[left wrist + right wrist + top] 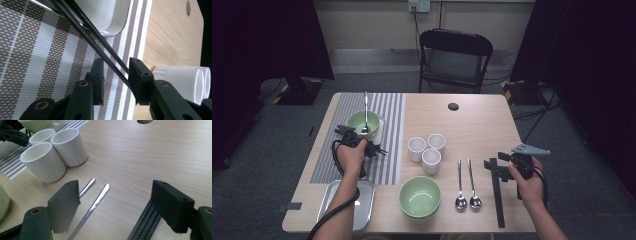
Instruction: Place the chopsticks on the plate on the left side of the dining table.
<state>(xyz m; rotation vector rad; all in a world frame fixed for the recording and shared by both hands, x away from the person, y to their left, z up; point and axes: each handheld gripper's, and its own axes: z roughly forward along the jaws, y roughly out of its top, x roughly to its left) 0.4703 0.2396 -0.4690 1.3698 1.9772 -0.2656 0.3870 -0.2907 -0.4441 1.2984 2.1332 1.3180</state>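
Black chopsticks (100, 47) lie between the left gripper's (116, 80) jaws above the striped mat (37, 62), one rod touching a pad, while the right gripper's (120, 205) jaws stand spread over the worktop (150, 152).

Layout: my left gripper (379, 150) over the mat (388, 150), chopsticks (100, 47) between its jaws; bowl (360, 121) with spoon (365, 115) behind; three cups (427, 148) right; two spoons (466, 185) by my right gripper (492, 164).
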